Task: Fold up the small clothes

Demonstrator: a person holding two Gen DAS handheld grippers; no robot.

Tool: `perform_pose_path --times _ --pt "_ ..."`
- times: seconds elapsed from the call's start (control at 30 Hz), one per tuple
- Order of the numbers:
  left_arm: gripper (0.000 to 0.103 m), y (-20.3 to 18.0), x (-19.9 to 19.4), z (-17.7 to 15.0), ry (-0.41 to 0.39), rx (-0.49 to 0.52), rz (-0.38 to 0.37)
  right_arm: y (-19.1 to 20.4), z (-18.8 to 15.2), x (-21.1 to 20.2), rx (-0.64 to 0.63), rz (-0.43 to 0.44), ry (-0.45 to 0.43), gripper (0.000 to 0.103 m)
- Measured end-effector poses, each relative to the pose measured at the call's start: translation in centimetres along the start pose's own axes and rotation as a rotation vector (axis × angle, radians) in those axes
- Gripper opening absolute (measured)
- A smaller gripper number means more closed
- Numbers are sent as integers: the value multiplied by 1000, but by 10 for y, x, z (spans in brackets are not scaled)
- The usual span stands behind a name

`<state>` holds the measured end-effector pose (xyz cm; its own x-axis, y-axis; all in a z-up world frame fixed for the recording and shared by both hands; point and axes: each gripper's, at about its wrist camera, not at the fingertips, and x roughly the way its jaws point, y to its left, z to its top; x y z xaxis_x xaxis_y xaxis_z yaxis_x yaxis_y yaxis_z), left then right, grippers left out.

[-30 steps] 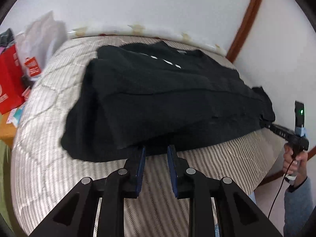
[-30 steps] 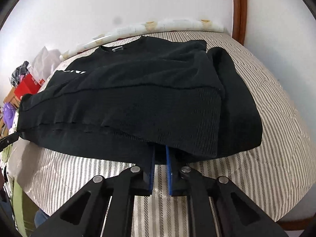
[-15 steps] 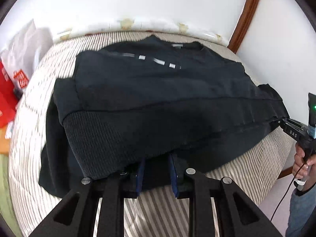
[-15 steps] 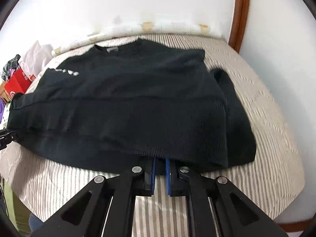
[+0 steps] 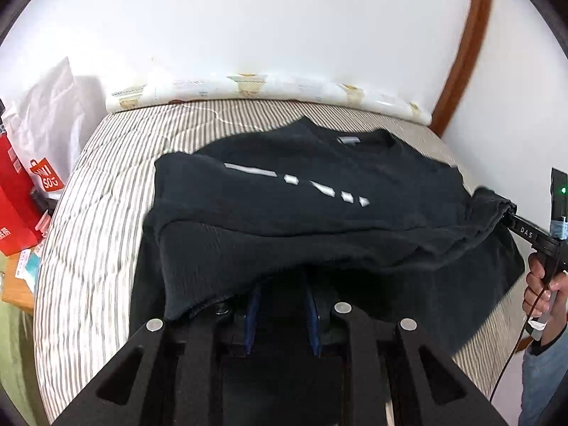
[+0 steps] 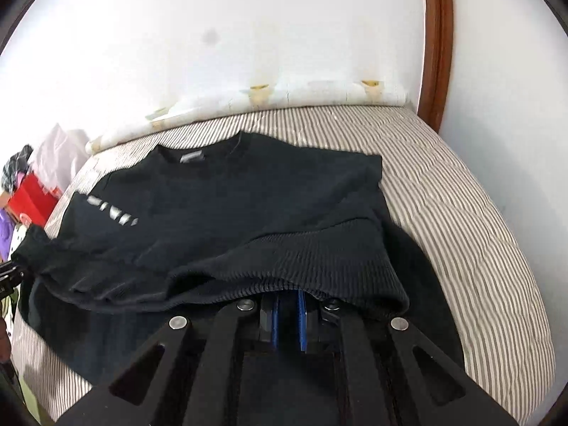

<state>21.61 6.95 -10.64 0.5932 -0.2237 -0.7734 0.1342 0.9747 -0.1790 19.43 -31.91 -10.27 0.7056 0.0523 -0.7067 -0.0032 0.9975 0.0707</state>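
A black sweater point(image 5: 355, 177) with a white printed line lies on the striped bed point(image 5: 99, 220), collar towards the wall. In the left wrist view my left gripper point(image 5: 282, 284) is shut on the sweater's ribbed hem, which is lifted and drapes over the fingertips, hiding them. At the right edge my right gripper point(image 5: 506, 213) pinches the hem's other end. In the right wrist view the sweater point(image 6: 248, 206) fills the middle. My right gripper point(image 6: 288, 293) is shut on the ribbed hem, which covers its tips. The left gripper point(image 6: 9, 275) shows at the far left edge.
Red shopping bags point(image 5: 17, 206) and a white bag point(image 5: 46, 113) stand left of the bed. A white patterned roll point(image 5: 266, 88) lies along the wall. A brown wooden frame point(image 5: 465, 53) rises on the right. A hand and blue sleeve point(image 5: 543, 319) hold the right tool.
Both grippers carried the sweater's hem up and forward towards the collar. The lifted hem now hangs over the lower body of the sweater and over both sets of fingertips.
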Motion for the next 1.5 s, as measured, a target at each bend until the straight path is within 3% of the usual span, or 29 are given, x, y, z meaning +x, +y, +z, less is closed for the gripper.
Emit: perform_pose_path --times 0.17,0.3,0.4,0.47,0.53,0.63,0.87,0.9,0.93,0.97,1.0,1.03,1.1,1.17,1.3,1.37,1.5 --pt "21 9 25 27 7 -32 2 -15 34 25 49 2 -24 8" --pt "21 17 40 42 16 -54 16 -28 53 48 49 -86 -14 9" --pt "24 22 36 46 -20 -42 36 -41 60 55 46 -108 4 10" --pt "33 28 33 47 -39 -36 57 -49 62 57 51 -86 18 16" --pt "40 38 31 47 -49 -49 85 -53 63 60 44 -55 33 39" --pt "41 55 37 49 -35 -67 131 -55 63 67 34 -19 46 47" --pt "41 67 63 51 57 -80 58 -47 71 97 12 9 118 47" --pt "36 65 64 51 53 -80 62 -45 74 102 2 5 129 46" --pt "25 62 63 51 46 -76 75 -43 76 107 -6 1 140 41" --pt "20 58 61 51 33 -64 104 -41 78 111 -10 1 145 37" --pt "17 54 57 51 19 -50 117 -39 80 113 -16 0 145 25" --pt "12 52 53 52 2 -42 116 -37 81 114 -29 4 140 18" --pt "11 49 42 55 -43 -40 115 -34 84 108 -53 16 114 15" --pt "11 50 30 59 -106 -54 101 -37 89 87 -63 10 9 14" --pt "11 54 40 70 -111 -79 87 -64 102 57 62 109 -127 14" --pt "11 56 52 72 -88 -100 85 -70 103 59 79 108 -134 14" --pt "11 56 76 73 -36 -116 110 -70 99 90 70 41 -48 14"
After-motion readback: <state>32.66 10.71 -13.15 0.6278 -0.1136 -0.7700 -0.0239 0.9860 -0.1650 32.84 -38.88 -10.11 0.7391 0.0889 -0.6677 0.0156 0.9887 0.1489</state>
